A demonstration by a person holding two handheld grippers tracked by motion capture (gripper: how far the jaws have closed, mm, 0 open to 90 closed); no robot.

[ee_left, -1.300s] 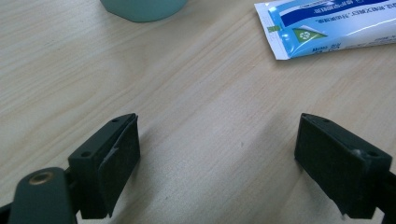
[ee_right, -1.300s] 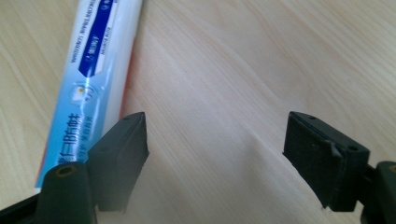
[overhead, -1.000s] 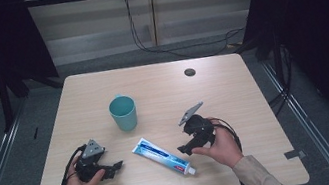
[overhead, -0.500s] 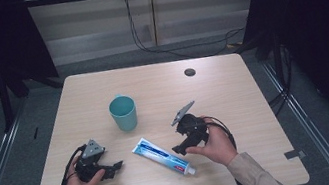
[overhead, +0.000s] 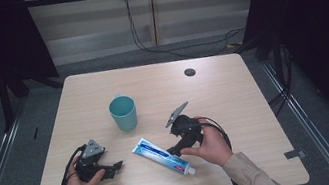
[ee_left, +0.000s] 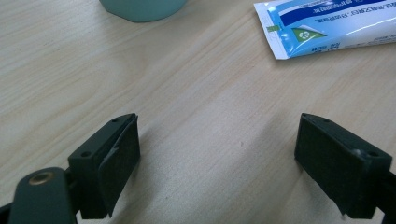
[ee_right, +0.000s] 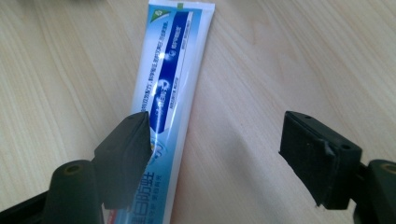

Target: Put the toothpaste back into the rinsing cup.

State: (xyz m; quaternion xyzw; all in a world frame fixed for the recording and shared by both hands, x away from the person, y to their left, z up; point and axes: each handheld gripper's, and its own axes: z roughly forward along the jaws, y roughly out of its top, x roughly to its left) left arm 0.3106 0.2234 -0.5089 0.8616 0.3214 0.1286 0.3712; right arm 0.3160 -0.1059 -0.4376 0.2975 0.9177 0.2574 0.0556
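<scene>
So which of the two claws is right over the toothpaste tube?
The right claw, open over the toothpaste tube, one jaw above it. The left claw sits apart, with bare table between its jaws.

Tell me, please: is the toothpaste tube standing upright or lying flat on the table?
Lying flat. The toothpaste tube rests lengthwise on the table, its printed side facing up, beside the upright cup.

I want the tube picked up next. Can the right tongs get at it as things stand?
Probably yes. The right tongs hang open just over the tube, one jaw above it and the other over bare table. Nothing lies on the tube, and the cup stands well clear.
</scene>
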